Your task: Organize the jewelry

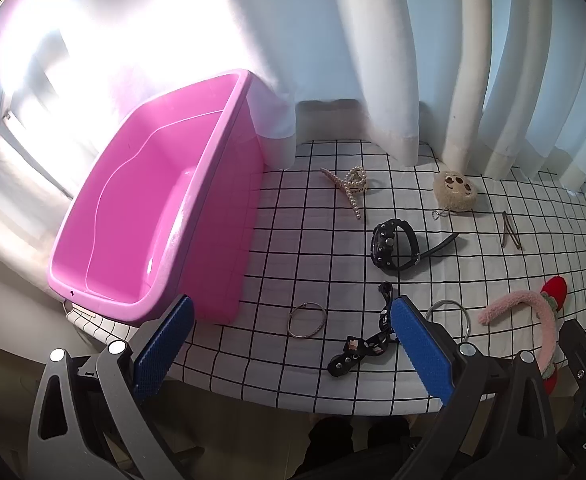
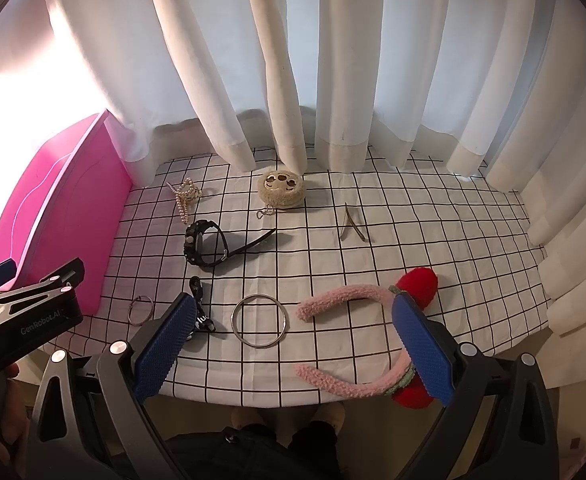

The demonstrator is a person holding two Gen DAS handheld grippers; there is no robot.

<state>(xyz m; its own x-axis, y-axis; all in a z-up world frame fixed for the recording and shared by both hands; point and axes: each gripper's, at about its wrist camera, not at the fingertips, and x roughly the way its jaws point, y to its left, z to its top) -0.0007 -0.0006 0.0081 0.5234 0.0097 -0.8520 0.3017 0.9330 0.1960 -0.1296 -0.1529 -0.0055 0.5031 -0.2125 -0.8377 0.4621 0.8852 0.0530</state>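
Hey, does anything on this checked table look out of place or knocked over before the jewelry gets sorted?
Nothing looks spilled or broken. One oddity: the pink headband lies at the near table edge, slightly overhanging it.

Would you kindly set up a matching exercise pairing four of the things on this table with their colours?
Things:
1. bin
2. watch
3. headband
4. large ring

Colours:
A. silver
B. black
C. bright pink
D. pale pink with red ends

Pairs: 1-C, 2-B, 3-D, 4-A
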